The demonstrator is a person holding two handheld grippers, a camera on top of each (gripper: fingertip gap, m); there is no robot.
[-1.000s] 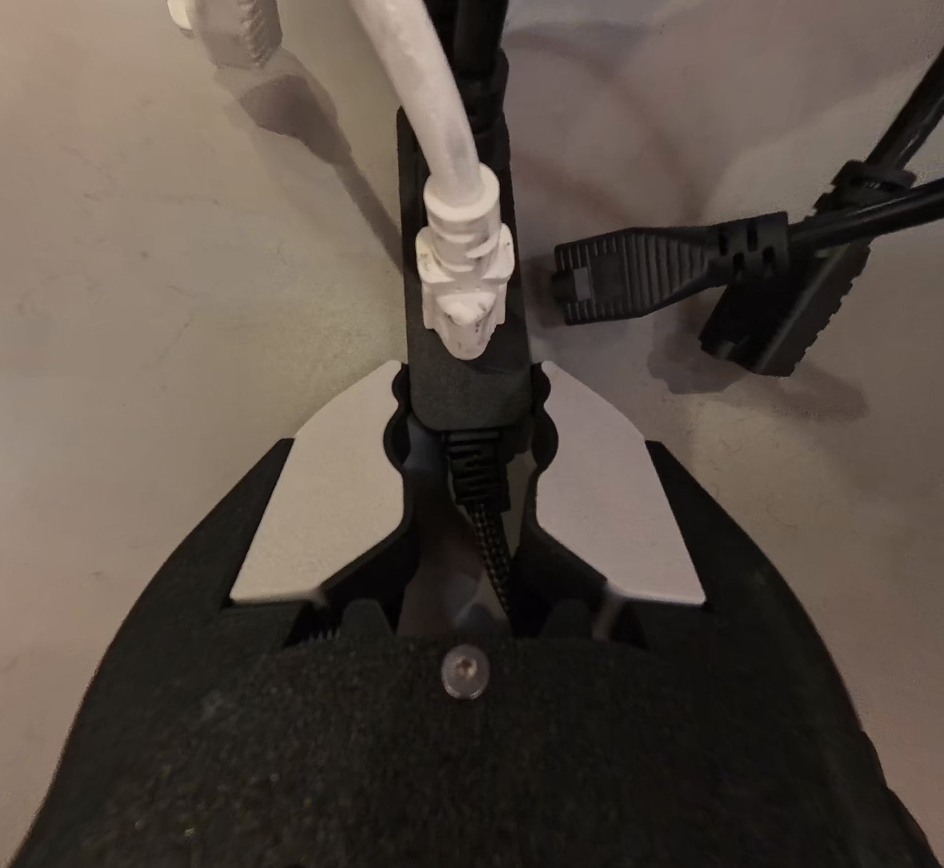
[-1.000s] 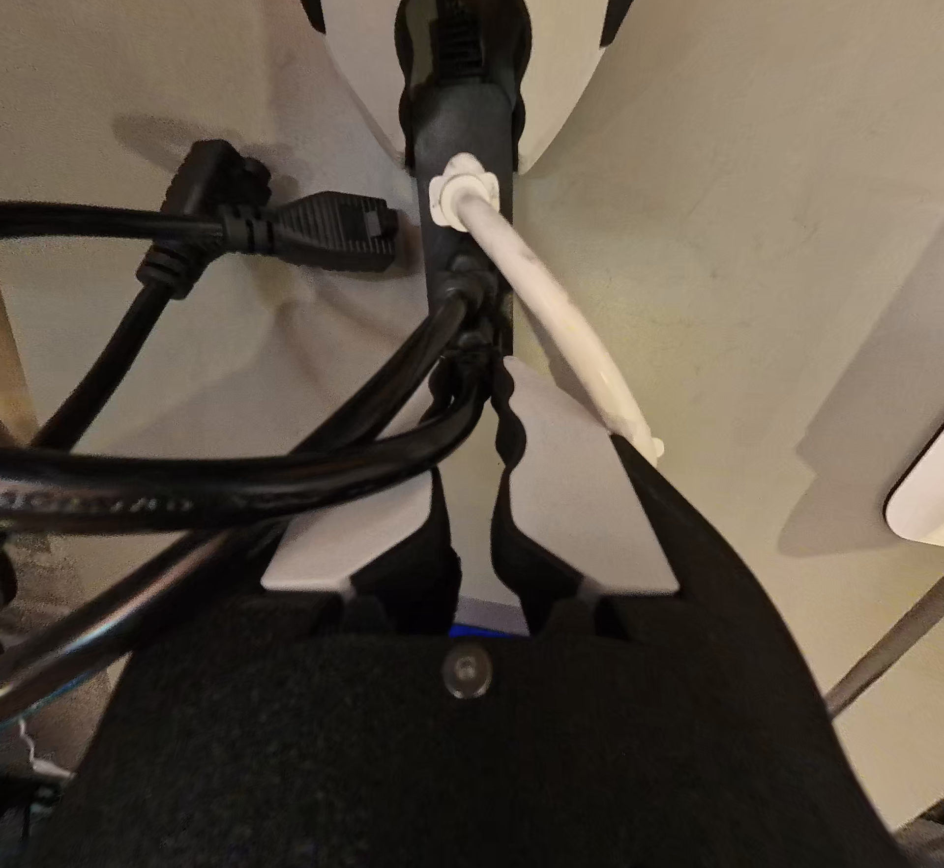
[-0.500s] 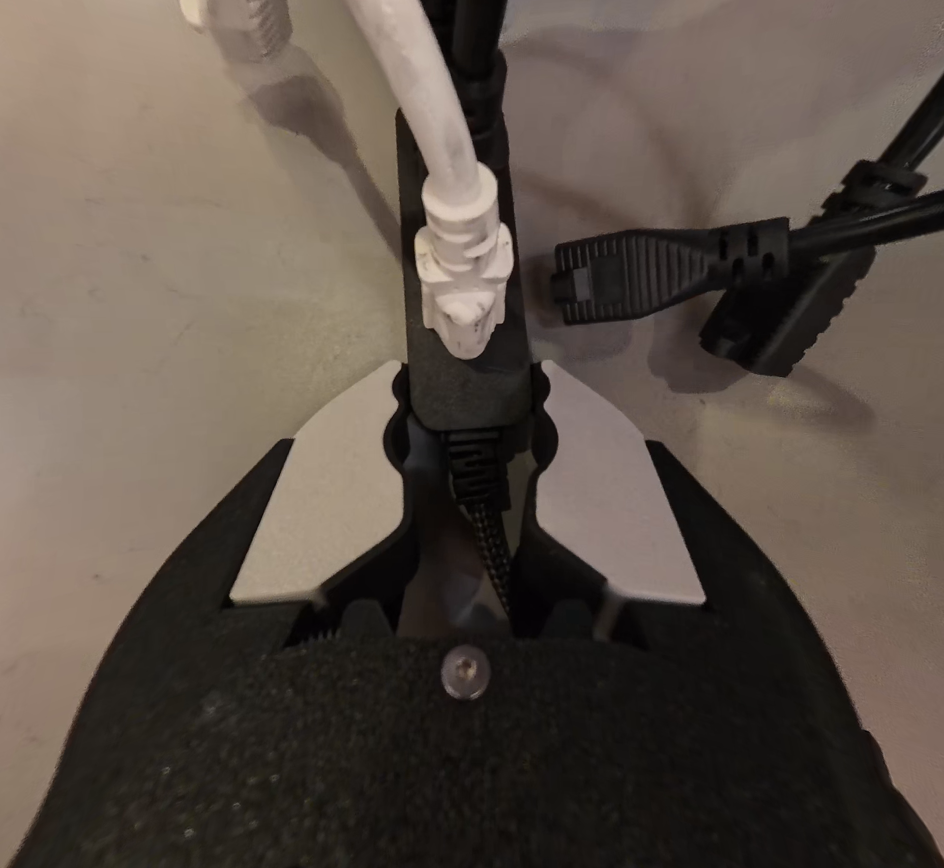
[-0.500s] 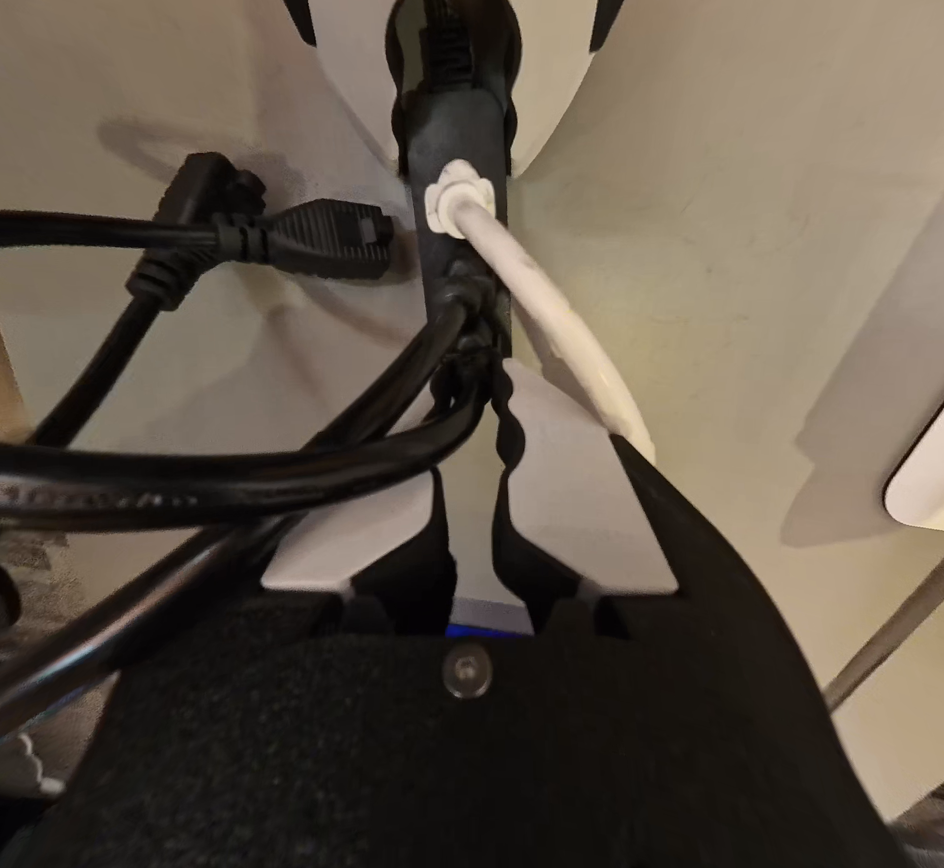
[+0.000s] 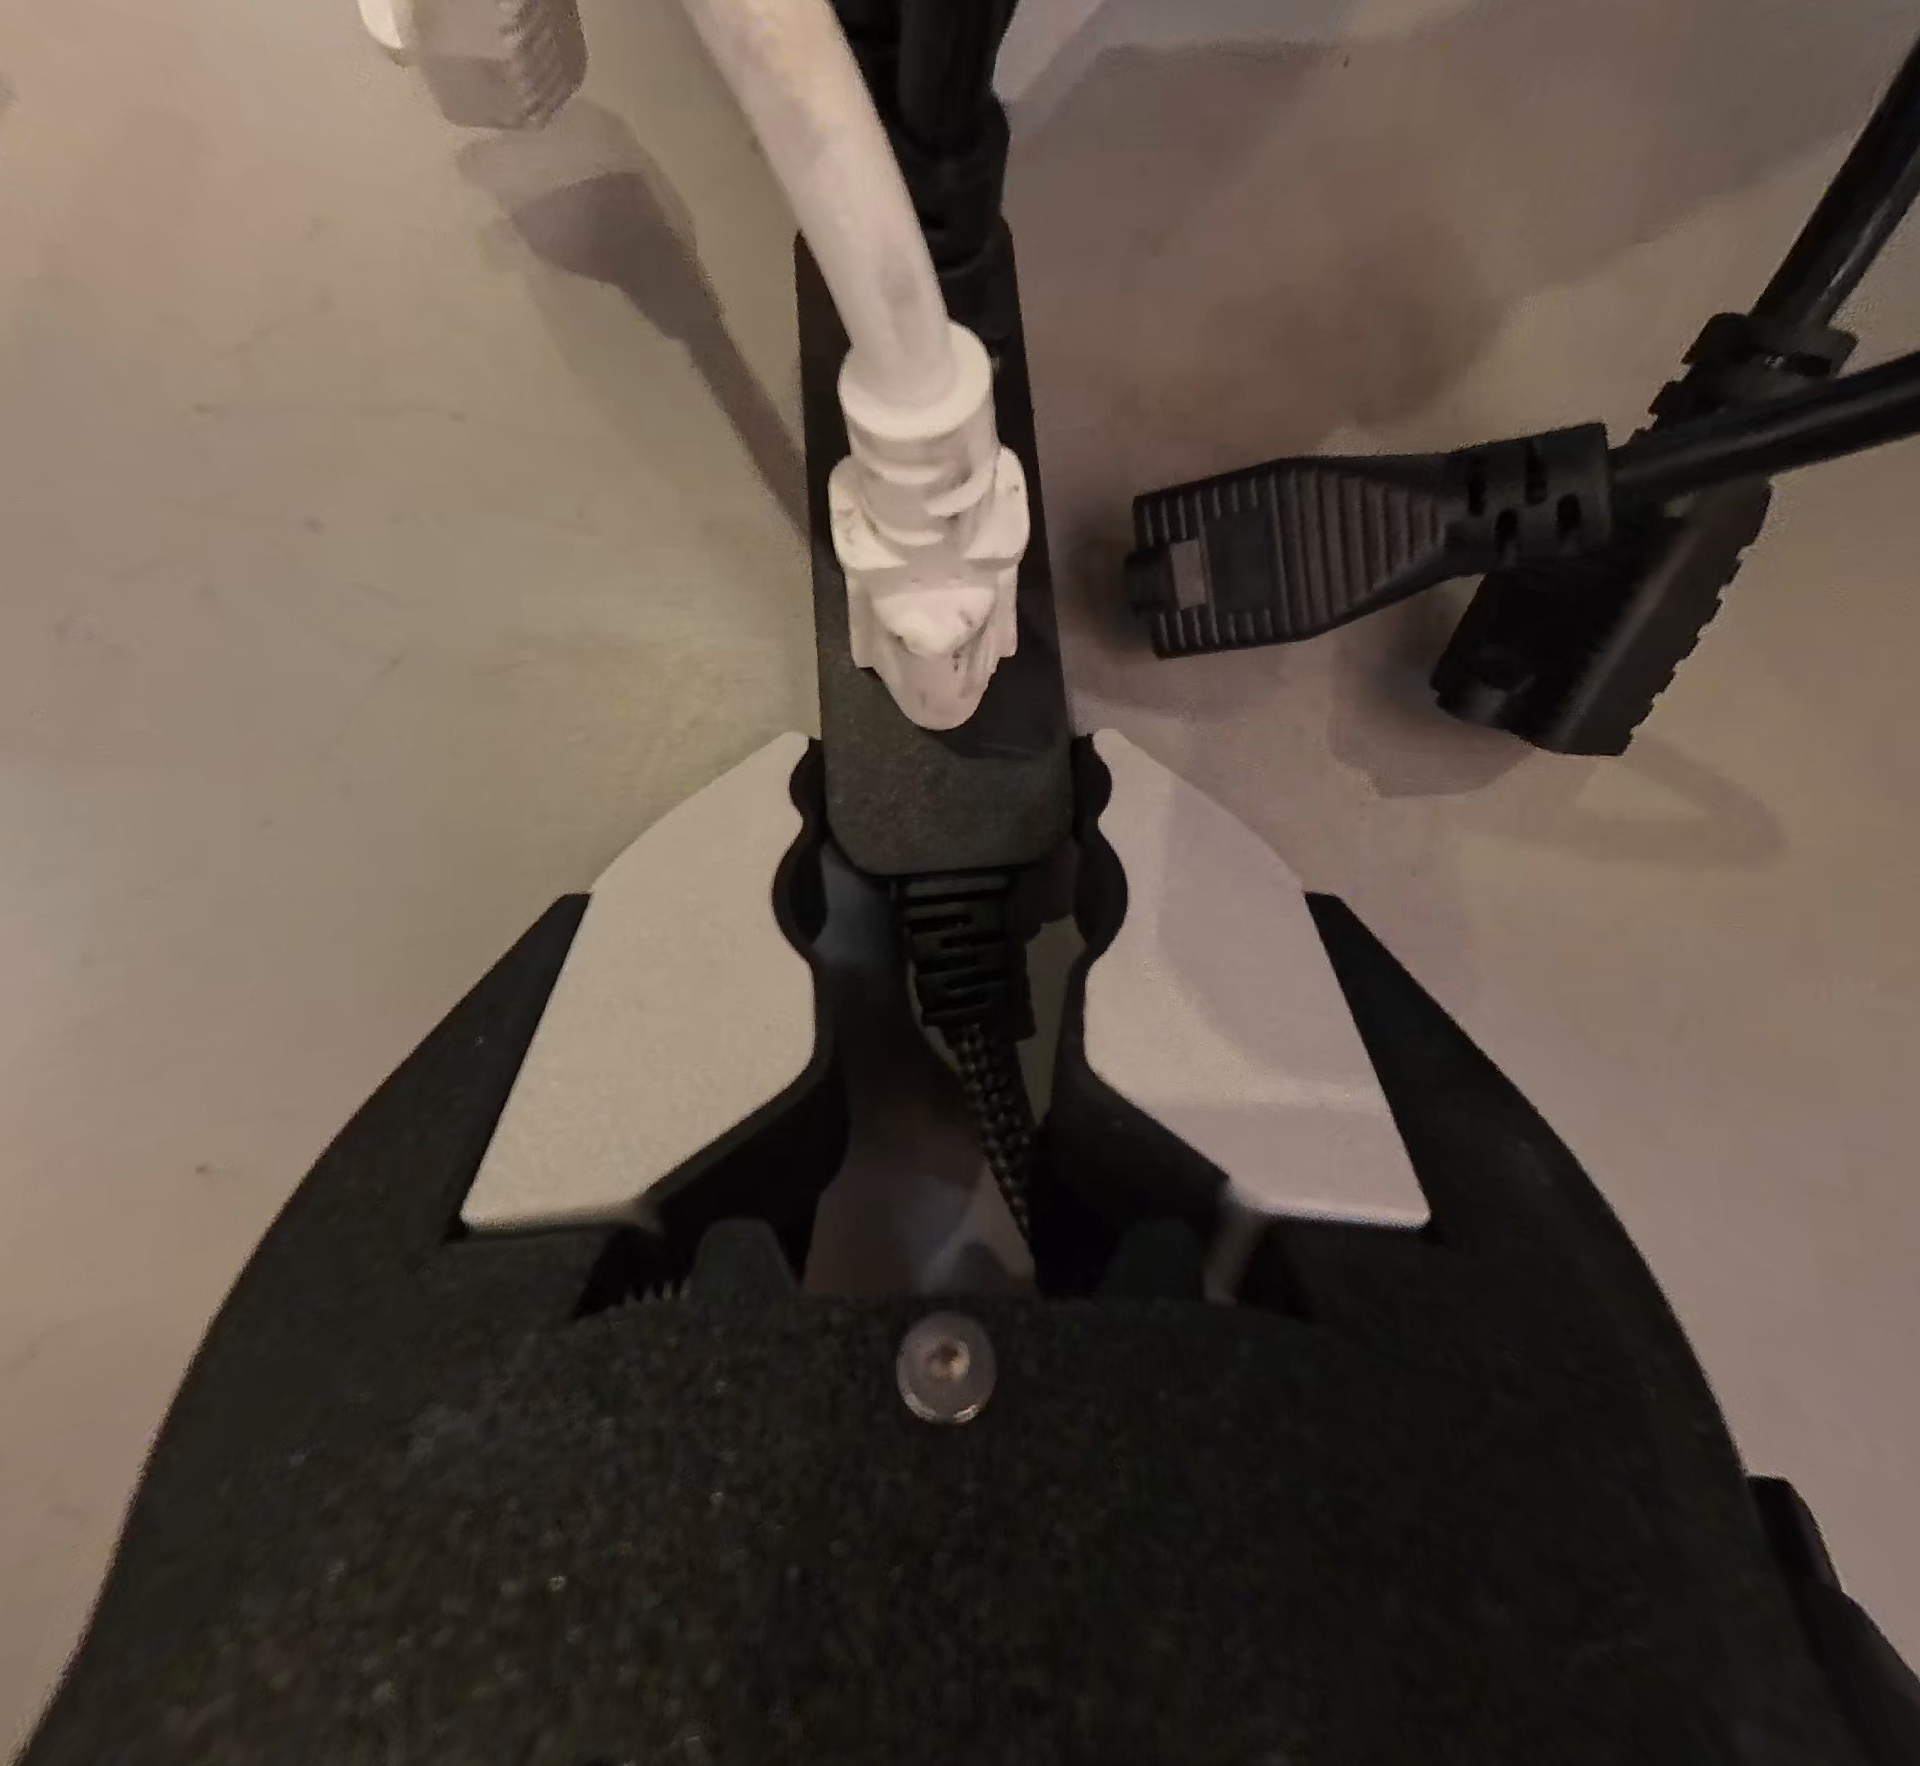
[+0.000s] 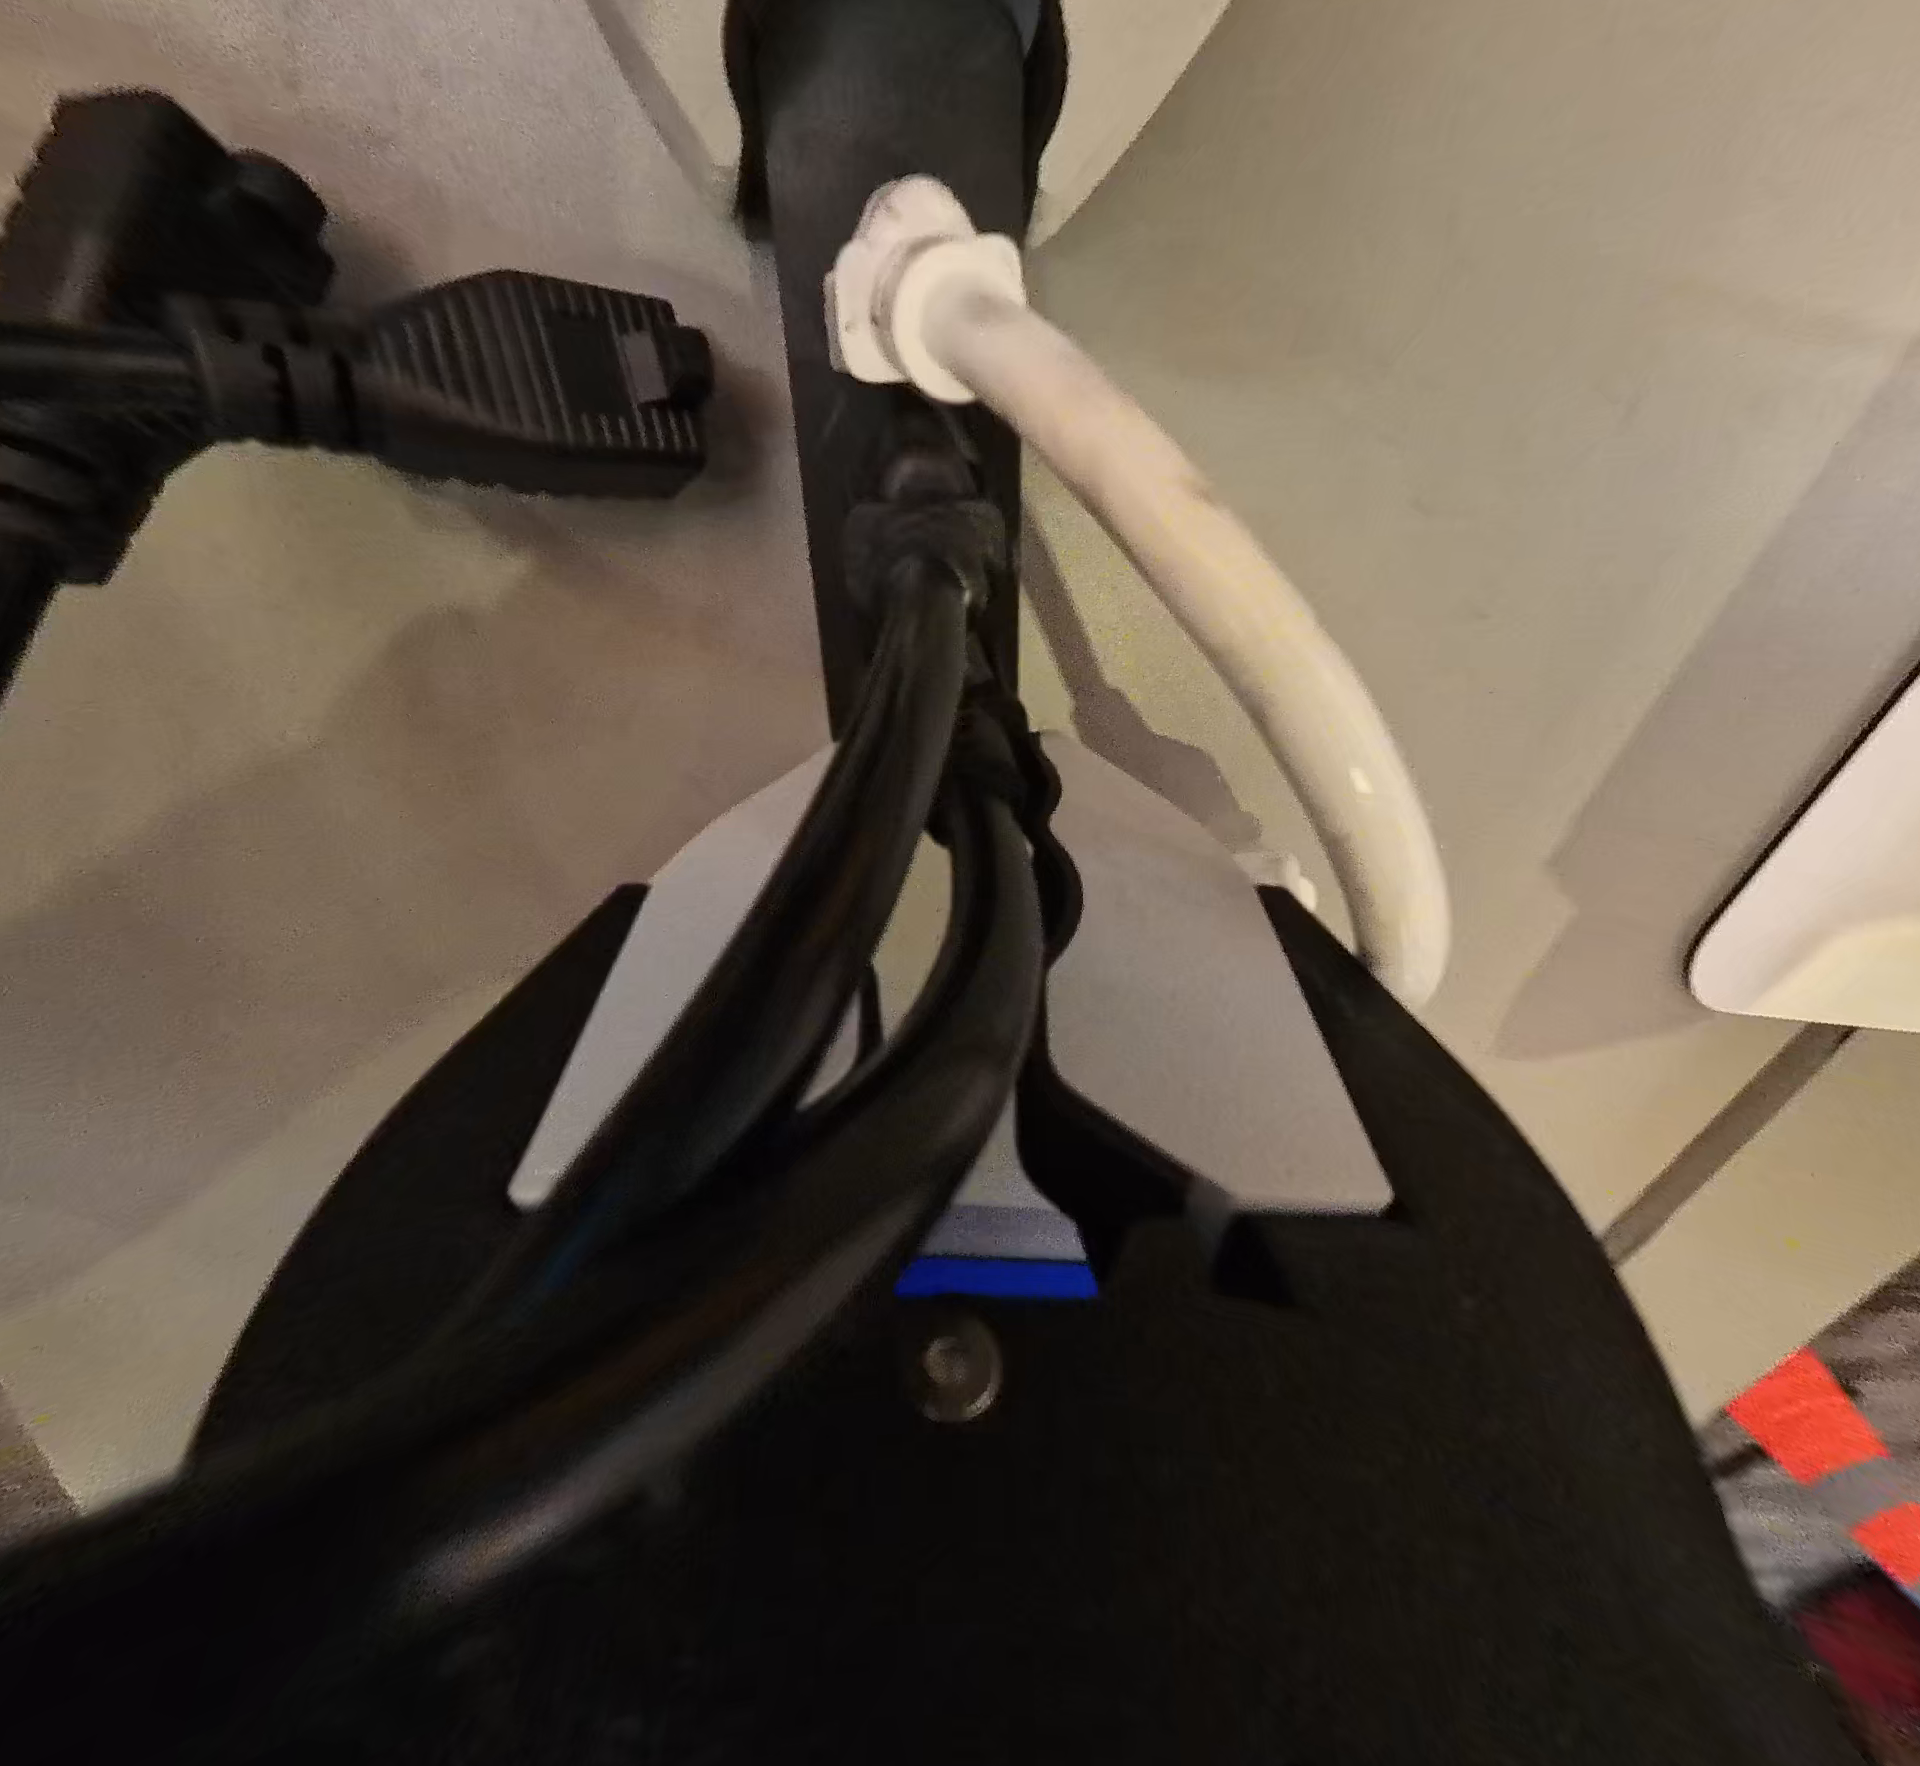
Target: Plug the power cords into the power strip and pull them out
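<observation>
– At the near end, left wrist view, what holds the strip?

– Left gripper (image 5: 940,755), jaws clenched on the strip (image 5: 940,807), which lies on the table (image 5: 312,573). A white plug (image 5: 925,573) is seated in it, and black plugs (image 5: 961,189) sit behind that. Loose black connectors (image 5: 1299,563) lie just beside the strip, unplugged.

– Right wrist view?

– Right gripper (image 6: 956,760) is at the strip's (image 6: 894,106) far end, by a black plug (image 6: 925,521). Its jaws stand close together, but black cords (image 6: 883,833) drape over them. I cannot tell whether they pinch anything.

– Step in hand?

– Pulling a black plug, I judge. Recommend gripping the plug body, not the cord. Draw straight along the pins while the left keeps the strip pinned. Keep clear of the white plug (image 6: 914,293), so it is not dragged out.

– Brands, labels, writing?

– None legible in either view.
</observation>
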